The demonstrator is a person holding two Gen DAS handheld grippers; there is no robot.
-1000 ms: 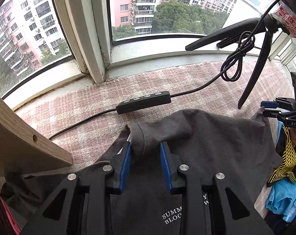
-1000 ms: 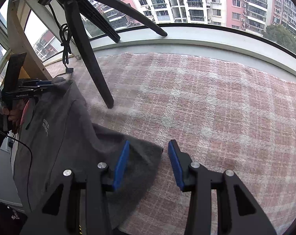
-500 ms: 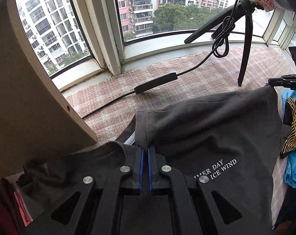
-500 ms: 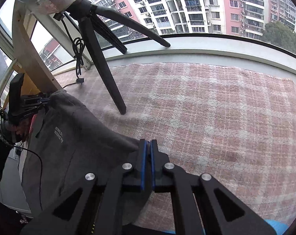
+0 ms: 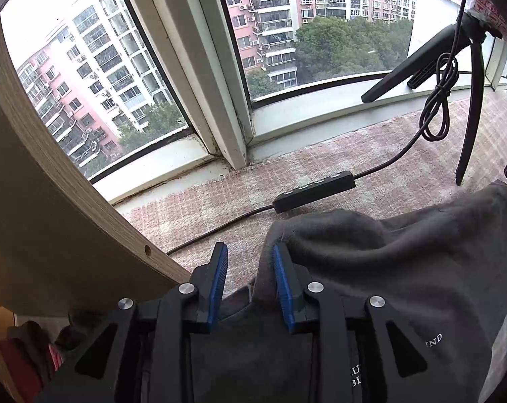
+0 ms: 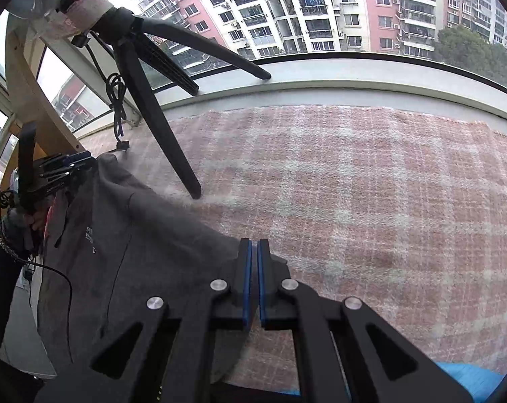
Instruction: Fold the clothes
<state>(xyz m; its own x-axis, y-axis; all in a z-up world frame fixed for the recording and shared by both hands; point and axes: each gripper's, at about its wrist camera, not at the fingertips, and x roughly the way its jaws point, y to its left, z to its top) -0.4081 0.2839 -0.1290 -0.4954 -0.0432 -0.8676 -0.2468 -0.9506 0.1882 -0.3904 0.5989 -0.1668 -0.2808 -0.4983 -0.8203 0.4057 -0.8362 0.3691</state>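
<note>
— Where does the dark grey T-shirt (image 5: 387, 268) lie?

— Spread on the pink plaid blanket (image 6: 354, 194) covering the window-side surface, white lettering showing (only partly legible), one edge hanging off the near side.

— And the left gripper (image 5: 250, 252)?

— Its jaws stand wide apart; the right blue pad touches the shirt's bunched collar edge.

— The right gripper (image 6: 252, 245)?

— Jaws pressed narrow on a corner of the T-shirt. A black tripod (image 6: 159, 124) stands beyond, its cable's inline controller (image 5: 313, 191) just beside the cloth.
</note>
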